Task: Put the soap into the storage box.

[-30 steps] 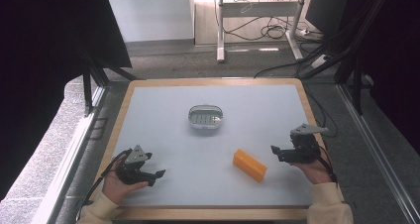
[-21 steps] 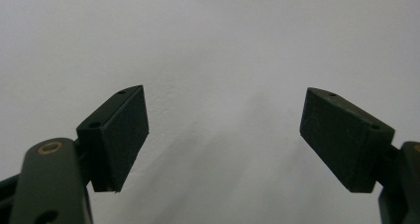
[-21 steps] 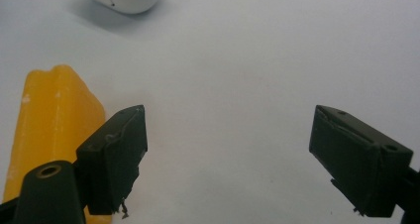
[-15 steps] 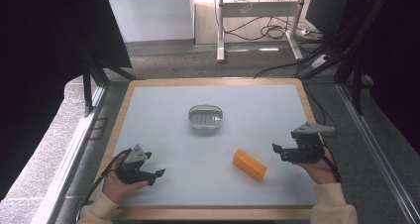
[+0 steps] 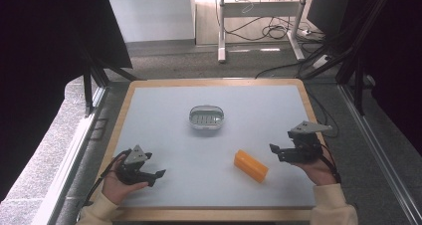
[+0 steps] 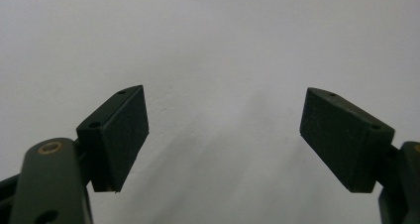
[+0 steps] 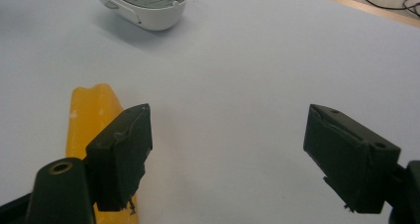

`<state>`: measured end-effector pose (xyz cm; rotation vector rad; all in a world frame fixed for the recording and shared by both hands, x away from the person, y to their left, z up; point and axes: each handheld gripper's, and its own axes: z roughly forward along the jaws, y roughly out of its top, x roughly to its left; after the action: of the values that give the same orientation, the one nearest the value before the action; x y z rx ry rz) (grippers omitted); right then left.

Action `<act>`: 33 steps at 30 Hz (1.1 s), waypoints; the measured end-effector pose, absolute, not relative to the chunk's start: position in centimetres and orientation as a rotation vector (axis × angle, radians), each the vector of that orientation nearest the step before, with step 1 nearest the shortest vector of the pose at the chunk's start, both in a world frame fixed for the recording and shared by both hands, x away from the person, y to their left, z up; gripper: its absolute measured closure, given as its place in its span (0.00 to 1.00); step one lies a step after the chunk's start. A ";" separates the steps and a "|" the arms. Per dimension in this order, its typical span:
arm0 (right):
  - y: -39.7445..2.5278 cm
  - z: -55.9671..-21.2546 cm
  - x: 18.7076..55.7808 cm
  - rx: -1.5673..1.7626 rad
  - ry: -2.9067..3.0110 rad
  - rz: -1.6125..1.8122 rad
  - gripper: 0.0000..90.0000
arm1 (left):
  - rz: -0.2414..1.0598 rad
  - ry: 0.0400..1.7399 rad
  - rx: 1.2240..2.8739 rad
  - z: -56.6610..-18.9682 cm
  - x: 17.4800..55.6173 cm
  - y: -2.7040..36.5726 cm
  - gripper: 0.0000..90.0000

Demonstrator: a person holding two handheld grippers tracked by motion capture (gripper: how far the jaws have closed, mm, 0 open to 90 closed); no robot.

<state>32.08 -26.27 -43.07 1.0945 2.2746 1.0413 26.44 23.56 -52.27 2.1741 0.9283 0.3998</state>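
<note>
An orange bar of soap (image 5: 251, 166) lies flat on the pale blue table top (image 5: 164, 115), right of centre and near the front. An oval white soap dish (image 5: 206, 117) with a grey slotted insert stands near the middle. My right gripper (image 5: 276, 152) hovers just right of the soap, open and holding nothing; in its own view the soap (image 7: 89, 120) lies behind the left jaw and the dish (image 7: 141, 3) is farther off. My left gripper (image 5: 158, 175) rests at the front left, open, with bare table between its jaws (image 6: 223, 130).
The table has a wooden rim (image 5: 119, 130). Metal frame posts (image 5: 88, 88) stand at its left and right sides. Cables (image 5: 278, 31) and desk legs lie on the floor beyond the far edge.
My right gripper has dropped slightly and edged toward the front of the table. The left gripper, soap and dish have stayed put.
</note>
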 end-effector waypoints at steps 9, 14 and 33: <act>-25.8 -42.4 31.7 1.077 2.303 1.049 0.23 | 0.398 0.934 2.178 -52.4 26.5 23.4 0.21; -25.5 -42.1 31.6 1.060 2.319 1.044 0.25 | 0.401 0.937 2.174 -52.4 26.5 23.4 0.21; -23.5 -41.2 31.0 0.966 2.399 1.021 0.27 | 0.420 0.943 2.173 -52.4 26.5 23.5 0.21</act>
<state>31.00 -23.52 -41.22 0.9658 2.3991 1.0206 26.45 23.45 -52.37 2.1728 0.9428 0.4205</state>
